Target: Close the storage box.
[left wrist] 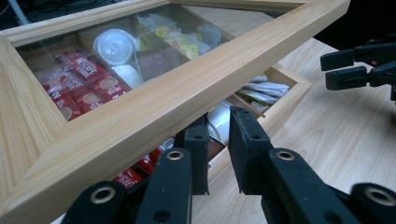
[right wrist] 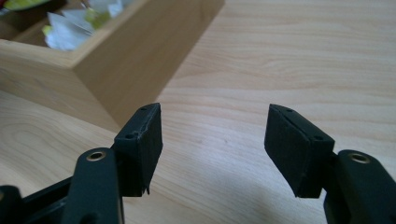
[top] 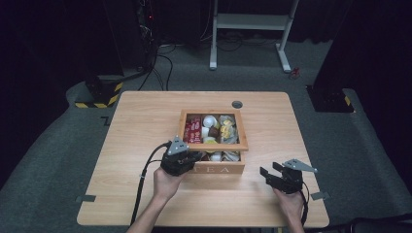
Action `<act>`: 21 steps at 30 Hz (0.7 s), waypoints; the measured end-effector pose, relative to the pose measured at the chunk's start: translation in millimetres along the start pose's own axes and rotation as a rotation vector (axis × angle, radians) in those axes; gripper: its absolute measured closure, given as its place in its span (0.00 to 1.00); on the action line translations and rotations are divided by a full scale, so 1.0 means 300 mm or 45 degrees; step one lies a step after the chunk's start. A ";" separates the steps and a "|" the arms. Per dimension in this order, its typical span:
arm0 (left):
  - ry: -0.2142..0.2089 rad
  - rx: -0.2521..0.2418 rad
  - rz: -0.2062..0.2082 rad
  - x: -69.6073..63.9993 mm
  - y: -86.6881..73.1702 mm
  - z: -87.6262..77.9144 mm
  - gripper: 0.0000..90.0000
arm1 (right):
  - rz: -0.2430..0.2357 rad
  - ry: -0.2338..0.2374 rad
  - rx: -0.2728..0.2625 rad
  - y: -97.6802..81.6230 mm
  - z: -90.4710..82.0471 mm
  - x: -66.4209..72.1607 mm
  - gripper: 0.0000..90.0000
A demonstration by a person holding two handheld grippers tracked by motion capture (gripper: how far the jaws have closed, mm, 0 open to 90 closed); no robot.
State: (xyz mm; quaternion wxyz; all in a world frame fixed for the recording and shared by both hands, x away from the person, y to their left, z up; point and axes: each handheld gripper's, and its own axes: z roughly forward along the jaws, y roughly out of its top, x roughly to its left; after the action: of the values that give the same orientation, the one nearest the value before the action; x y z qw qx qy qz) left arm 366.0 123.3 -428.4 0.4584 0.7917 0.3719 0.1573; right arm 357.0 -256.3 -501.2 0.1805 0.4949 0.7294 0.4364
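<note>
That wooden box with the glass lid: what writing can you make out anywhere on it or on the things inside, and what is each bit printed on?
"TEA" on the front wall of the wooden box.
"NESCAFE", partly readable, on the red sachets seen through the glass lid.
Print on the yellow packets is too blurred to read.
The white cups show no readable text.

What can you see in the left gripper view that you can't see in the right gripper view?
The left gripper view sees the tea box's glass lid lifted, with red coffee sachets and a white creamer cup behind the glass, the left gripper under the lid's edge, and the right gripper farther off. The right gripper view sees its own open jaws close up, with nothing between them. Both see the wooden box and table.
</note>
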 end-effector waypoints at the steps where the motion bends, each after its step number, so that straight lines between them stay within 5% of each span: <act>1: -0.001 0.000 0.003 0.000 0.003 -0.001 0.86 | -0.004 0.012 -0.008 0.003 -0.002 0.005 0.42; 21: 0.004 -0.017 0.005 0.022 0.091 -0.019 0.75 | -0.096 0.129 -0.076 0.075 0.001 0.108 0.50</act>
State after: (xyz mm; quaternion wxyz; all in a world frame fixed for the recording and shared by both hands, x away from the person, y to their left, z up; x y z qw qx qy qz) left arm 379.1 123.4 -402.9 0.4627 0.7891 0.3702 0.1620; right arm 355.5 -224.8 -477.8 0.1744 0.4389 0.7423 0.4754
